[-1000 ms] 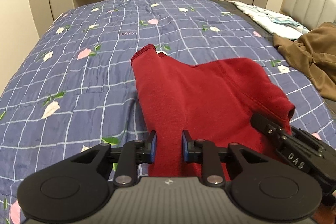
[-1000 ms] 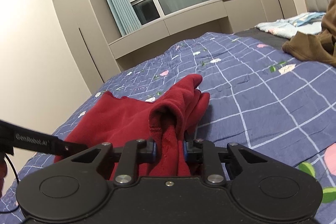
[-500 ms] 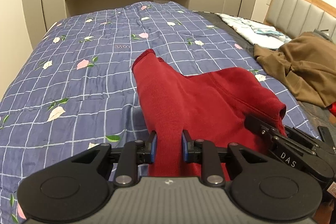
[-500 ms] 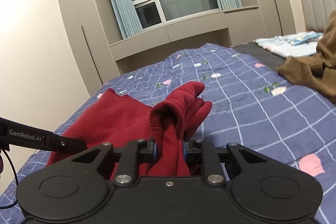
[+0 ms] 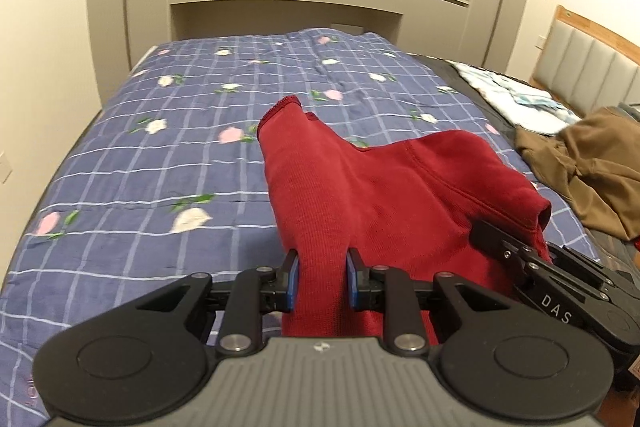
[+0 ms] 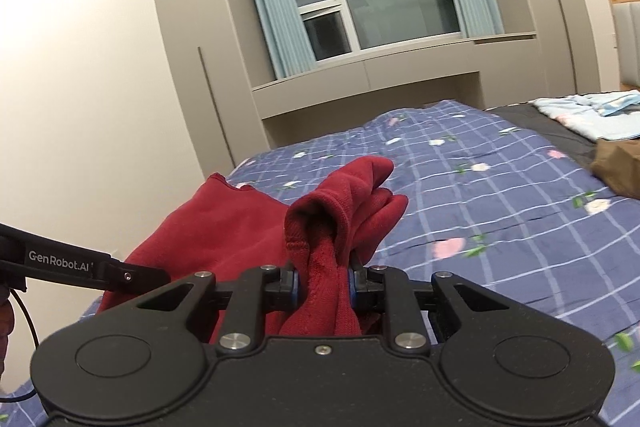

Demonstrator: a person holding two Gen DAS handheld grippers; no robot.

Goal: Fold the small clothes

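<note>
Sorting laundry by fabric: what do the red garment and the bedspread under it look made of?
Red garment: looks like soft matte knit, perhaps cotton fleece; fine ribbed texture, stitched hems, limp drape from both grippers. Bedspread: apparently smooth printed woven cloth, maybe lightly quilted; faint puckered lines, slight sheen.

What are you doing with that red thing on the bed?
A person is folding a small red garment with two hand-held grippers. The left gripper is shut on one edge of it and the right gripper is shut on a bunched part. The far part of the cloth rests on the blue flowered quilt. A brown garment lies off to the side, untouched.
</note>
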